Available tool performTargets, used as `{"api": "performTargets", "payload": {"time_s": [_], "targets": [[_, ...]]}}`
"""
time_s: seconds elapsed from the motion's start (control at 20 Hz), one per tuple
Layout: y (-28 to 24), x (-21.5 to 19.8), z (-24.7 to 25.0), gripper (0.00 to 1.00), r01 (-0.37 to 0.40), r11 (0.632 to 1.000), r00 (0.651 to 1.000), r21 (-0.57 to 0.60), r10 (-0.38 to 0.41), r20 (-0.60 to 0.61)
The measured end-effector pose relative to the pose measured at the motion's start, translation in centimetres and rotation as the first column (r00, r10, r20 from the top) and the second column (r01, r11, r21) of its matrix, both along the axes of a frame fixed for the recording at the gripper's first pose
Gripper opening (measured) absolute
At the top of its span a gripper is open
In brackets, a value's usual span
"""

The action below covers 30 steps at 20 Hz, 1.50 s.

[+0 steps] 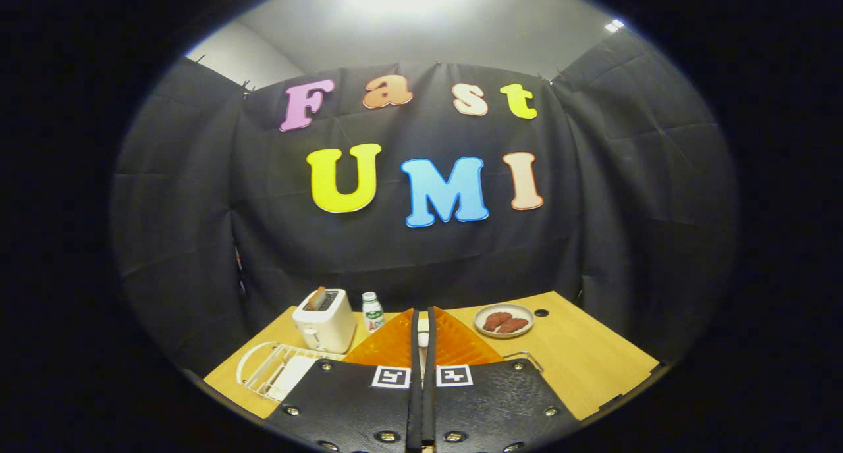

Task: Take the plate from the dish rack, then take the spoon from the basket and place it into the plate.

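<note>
table (579, 367): light wooden top, running out ahead of the fingers to the booth wall.
gripper (422, 324): its two fingers stand nearly together, a thin gap between them with something pale showing in it; whether they pinch anything i cannot tell.
dish rack (273, 367): white wire rack at about 10 o'clock from the fingertips, just beside the left finger; a pale flat piece lies in it, and whether that is the plate to take i cannot tell.
toaster (324, 321): white, at about 11 o'clock, just beyond the rack, a slice standing up in its slot.
plate (504, 321): pale round plate at about 1 o'clock, beyond the right finger, with two reddish-brown pieces of food (504, 322) lying on it.
bottle (373, 311): small white one with a green label, upright, just beside the toaster and near the left fingertip.
spoon and basket: a thin wire edge shows just beside the right finger at 3 o'clock; too little to tell what it is.
step in hand: likely the very start, plate not yet taken, gripper raised over the near table edge.
next move calls for: spreading the fingers, tipping down toward the rack at 10 o'clock, and closing on a plate rim.
</note>
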State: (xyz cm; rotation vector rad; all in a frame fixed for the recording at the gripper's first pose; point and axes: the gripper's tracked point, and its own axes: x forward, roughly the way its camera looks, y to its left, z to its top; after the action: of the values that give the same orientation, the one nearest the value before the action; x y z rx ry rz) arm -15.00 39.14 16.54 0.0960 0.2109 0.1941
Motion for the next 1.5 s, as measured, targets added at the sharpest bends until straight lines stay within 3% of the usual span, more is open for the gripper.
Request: {"api": "performTargets", "payload": {"time_s": [0.3,0.7,1.5], "targets": [[6.5,-6.0,-4.3,0.0,-0.165,0.986,0.983,-0.01,0.163,-0.086],[10.3,-10.6,-11.0,0.0,-0.289,0.956,0.939,-0.056,0.272,-0.208],[12.2,-13.4,-15.1,0.0,-0.368,0.929,0.895,-0.028,0.346,-0.282]]}}
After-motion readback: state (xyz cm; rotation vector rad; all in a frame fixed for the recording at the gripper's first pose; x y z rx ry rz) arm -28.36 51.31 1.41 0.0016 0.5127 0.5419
